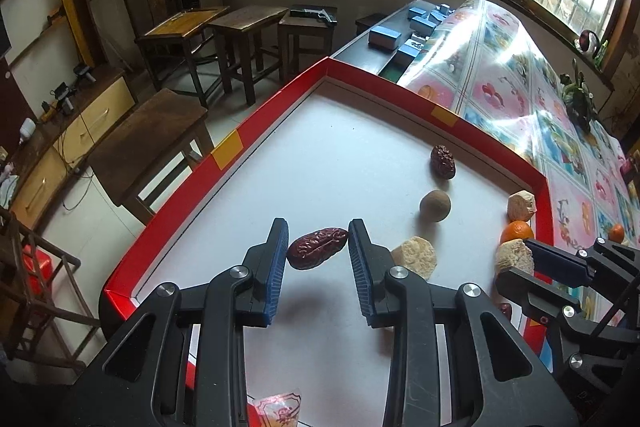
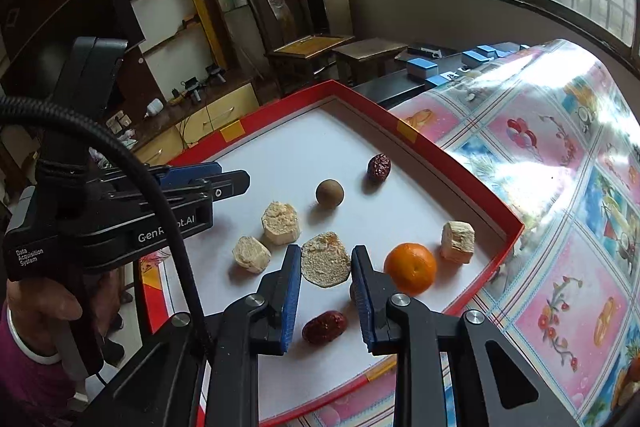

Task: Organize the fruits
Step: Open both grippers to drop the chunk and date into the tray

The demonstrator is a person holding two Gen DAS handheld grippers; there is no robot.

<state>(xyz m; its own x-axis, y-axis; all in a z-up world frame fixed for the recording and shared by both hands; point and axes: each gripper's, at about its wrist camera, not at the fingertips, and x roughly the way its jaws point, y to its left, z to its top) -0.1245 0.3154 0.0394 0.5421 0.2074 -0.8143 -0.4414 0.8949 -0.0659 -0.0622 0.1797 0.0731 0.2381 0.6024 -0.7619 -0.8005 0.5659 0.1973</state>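
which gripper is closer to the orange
Right. The right gripper is shut on a pale dried chunk just beside the orange. The left gripper, holding a red date, is farther across the tray.

"Data Acquisition System" and "GenR…ot.AI" on left gripper (image 2: 224,183) body

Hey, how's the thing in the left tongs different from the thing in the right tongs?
The left tongs grip a red date: dark red, wrinkled, glossy, oblong. The right tongs grip a pale chunk: beige, crumbly, matte, blocky, wider than the date. Both are pinched between blue pads above the red-rimmed tray.
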